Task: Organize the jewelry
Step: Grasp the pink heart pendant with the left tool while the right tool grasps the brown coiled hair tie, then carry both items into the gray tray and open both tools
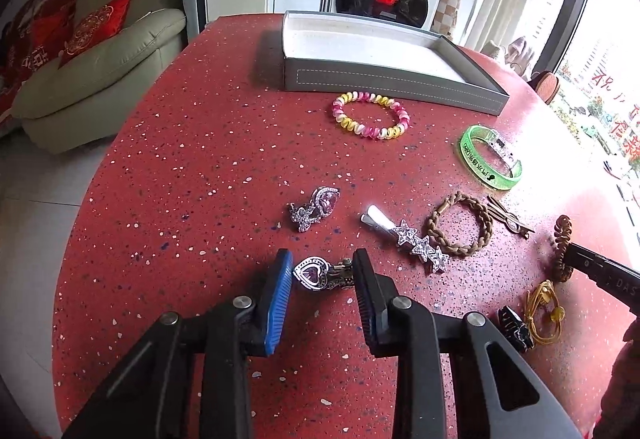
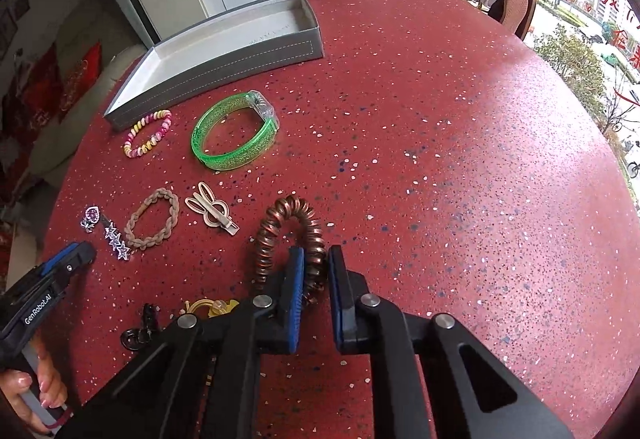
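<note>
My left gripper (image 1: 322, 275) points down at the red speckled table (image 1: 192, 143), and its jaws are clamped on the heart clip (image 1: 320, 274), a silver piece with a pink stone that lies across the gap with an end against each pad. Just beyond these jaws lies a second jewelled heart piece (image 1: 314, 207), and to their right the star clip (image 1: 408, 237) touches the braided tan band (image 1: 460, 225). Farther ahead sit the pink and yellow coil bracelet (image 1: 370, 115) and, behind it, the grey tray (image 1: 396, 79), with the green bangle (image 1: 489, 157) off to the right. My right gripper (image 2: 316, 271) has its jaws pressed onto one side of the copper coil hair tie (image 2: 288, 235), whose loop arches up from the table ahead of them. Left of these jaws lies the bunny clip (image 2: 210, 209); near their base, the yellow tie (image 2: 208, 306) and a black clip (image 2: 138, 331).
</note>
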Available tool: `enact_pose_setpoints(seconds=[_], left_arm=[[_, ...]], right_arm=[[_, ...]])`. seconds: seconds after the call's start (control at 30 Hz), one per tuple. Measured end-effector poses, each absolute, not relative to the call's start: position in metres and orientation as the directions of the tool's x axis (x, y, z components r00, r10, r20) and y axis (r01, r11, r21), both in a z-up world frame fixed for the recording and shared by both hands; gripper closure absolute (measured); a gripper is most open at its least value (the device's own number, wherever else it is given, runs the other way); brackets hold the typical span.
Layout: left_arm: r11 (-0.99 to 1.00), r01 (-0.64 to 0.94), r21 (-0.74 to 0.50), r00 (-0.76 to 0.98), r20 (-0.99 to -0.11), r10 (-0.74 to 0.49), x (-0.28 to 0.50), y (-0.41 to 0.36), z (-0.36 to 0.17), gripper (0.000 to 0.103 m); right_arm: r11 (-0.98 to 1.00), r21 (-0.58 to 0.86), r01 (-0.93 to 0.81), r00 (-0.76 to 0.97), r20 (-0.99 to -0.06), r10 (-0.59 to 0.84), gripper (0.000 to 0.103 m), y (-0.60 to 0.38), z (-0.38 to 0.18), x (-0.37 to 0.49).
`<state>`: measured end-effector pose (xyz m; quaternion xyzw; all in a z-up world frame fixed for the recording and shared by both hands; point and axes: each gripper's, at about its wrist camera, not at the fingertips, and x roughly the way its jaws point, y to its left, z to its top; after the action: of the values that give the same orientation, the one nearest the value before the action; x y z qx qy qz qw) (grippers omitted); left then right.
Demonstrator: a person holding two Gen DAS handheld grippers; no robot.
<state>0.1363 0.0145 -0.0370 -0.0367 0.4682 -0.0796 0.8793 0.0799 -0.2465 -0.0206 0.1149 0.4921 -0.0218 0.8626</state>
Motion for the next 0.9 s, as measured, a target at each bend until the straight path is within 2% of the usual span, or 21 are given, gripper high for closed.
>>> enact_pose_setpoints(seconds=[0.2, 0.47, 0.73, 0.9], left_arm=[[0.977, 0.118, -0.177, 0.551, -0.807, -0.213, 0.13, 0.021, -0.023, 0.053], [0.966, 0.15, -0.212, 0.57, -0.779, -0.26, 0.15, 0.017, 0.027, 0.053], [0.964, 0.177, -0.198, 0.62, -0.738, -0.265, 0.218, 0.007, 0.079, 0.053], [0.972, 0.181, -0.15, 0.638, -0.734, -0.232, 0.276, -0.008, 0.091, 0.053]], right_arm=[[0.968, 0.223, 0.12, 0.553, -0.824, 0.121, 0.09, -0.249, -0.005, 0.078], [0.955, 0.289, 0.068, 0.588, -0.785, 0.196, 0.09, -0.249, 0.038, 0.106], [0.964, 0.267, -0.002, 0.61, -0.763, 0.213, 0.09, -0.241, 0.088, 0.177], [0.957, 0.288, -0.007, 0.61, -0.757, 0.232, 0.09, -0.238, 0.1, 0.235]])
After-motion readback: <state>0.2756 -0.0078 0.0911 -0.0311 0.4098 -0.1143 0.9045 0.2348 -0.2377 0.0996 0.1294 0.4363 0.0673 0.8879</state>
